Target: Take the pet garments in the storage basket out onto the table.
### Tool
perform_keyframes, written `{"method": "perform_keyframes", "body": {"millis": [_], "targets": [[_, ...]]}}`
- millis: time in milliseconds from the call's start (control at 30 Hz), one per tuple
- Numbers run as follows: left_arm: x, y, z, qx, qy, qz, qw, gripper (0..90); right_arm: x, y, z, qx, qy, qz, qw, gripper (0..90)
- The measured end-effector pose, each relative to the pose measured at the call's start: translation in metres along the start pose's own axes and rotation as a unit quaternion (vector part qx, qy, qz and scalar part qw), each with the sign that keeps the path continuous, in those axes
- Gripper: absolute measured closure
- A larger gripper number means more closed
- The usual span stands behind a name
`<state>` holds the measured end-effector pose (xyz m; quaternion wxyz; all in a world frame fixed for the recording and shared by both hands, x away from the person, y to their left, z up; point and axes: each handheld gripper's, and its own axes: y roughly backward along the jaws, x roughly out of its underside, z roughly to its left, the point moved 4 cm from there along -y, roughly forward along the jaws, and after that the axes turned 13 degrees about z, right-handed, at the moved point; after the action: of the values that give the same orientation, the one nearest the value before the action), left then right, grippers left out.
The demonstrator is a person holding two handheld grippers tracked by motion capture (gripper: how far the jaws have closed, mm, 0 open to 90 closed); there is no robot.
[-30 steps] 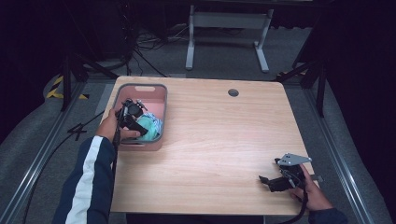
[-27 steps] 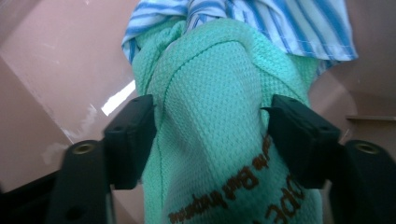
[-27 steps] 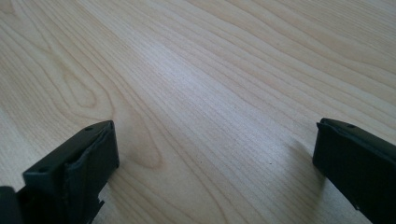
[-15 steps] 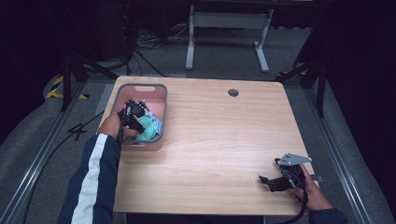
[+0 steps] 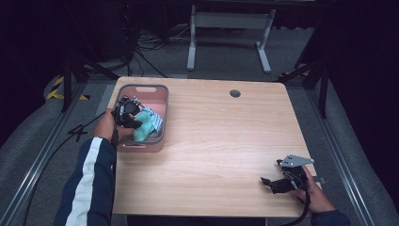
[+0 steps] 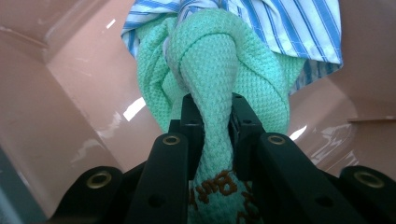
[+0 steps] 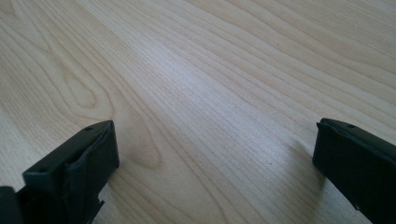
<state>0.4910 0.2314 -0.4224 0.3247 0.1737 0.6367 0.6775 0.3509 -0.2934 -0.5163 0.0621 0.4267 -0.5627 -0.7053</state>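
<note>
Brown stitching (unreadable) on green cloth (image 6: 219,74)

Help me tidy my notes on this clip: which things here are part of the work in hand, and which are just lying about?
In use:
- green knitted cloth, pinched by the left gripper
- pink bin it lies in
- striped blue cloth beside it

Lying about:
- right gripper, open on the wooden table
- grey stand behind
</note>
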Motion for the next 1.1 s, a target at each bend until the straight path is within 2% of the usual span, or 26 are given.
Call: {"method": "perform_keyframes", "body": {"millis": [233,333,533,700,900,1100], "targets": [[0.008,0.013,0.005,-0.005,0.017,-0.042,0.9990,79.5,0.000,0.000,0.000,0.000,0.000,0.000,1.0000,0.5],[0.010,0.024,0.006,-0.009,0.022,-0.069,0.9973,79.6,0.000,0.000,0.000,0.000,0.000,0.000,1.0000,0.5],[0.009,0.040,0.003,-0.005,0.023,-0.103,0.9944,79.6,0.000,0.000,0.000,0.000,0.000,0.000,1.0000,0.5],[0.008,0.050,-0.001,-0.010,0.015,-0.117,0.9929,79.7,0.000,0.000,0.000,0.000,0.000,0.000,1.0000,0.5],[0.008,0.066,-0.006,-0.008,0.009,-0.145,0.9893,79.7,0.000,0.000,0.000,0.000,0.000,0.000,1.0000,0.5],[0.008,0.077,-0.011,-0.016,-0.001,-0.166,0.9860,79.8,0.000,0.000,0.000,0.000,0.000,0.000,1.0000,0.5]]}}
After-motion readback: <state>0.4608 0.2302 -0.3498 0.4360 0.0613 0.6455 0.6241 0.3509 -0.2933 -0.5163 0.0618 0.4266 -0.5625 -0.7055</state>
